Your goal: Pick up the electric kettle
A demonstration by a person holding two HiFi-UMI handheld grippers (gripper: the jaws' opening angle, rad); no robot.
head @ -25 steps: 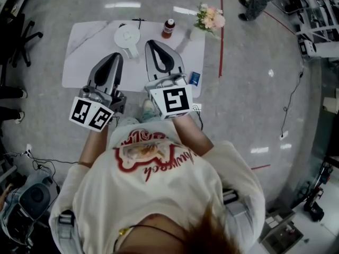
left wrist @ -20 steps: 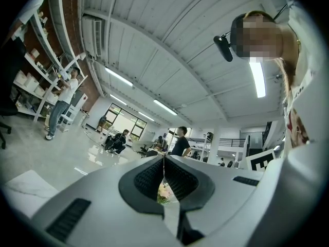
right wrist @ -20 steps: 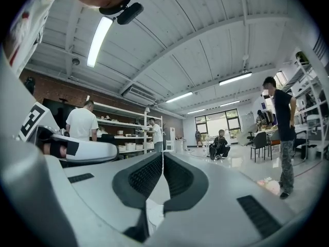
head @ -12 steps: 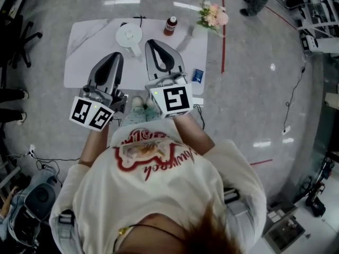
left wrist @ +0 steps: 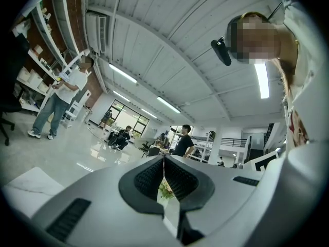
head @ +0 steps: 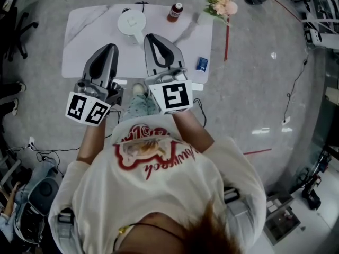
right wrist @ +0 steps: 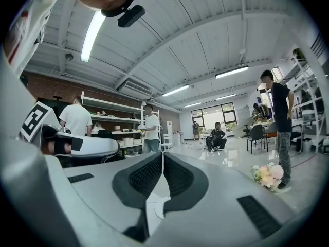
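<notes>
Electric kettle (head: 132, 22) is seen untouched on the tabletop (head: 79, 41) at upper centre of frame, while left tongs (head: 108, 49) and right tongs (head: 152, 38) are held clenched and empty near it, so grasp and lift are judged still outstanding.

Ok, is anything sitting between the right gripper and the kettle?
Nothing visible. Only bare tabletop lies between the right gripper and the kettle; the bottle and flowers stand off to the right.
</notes>
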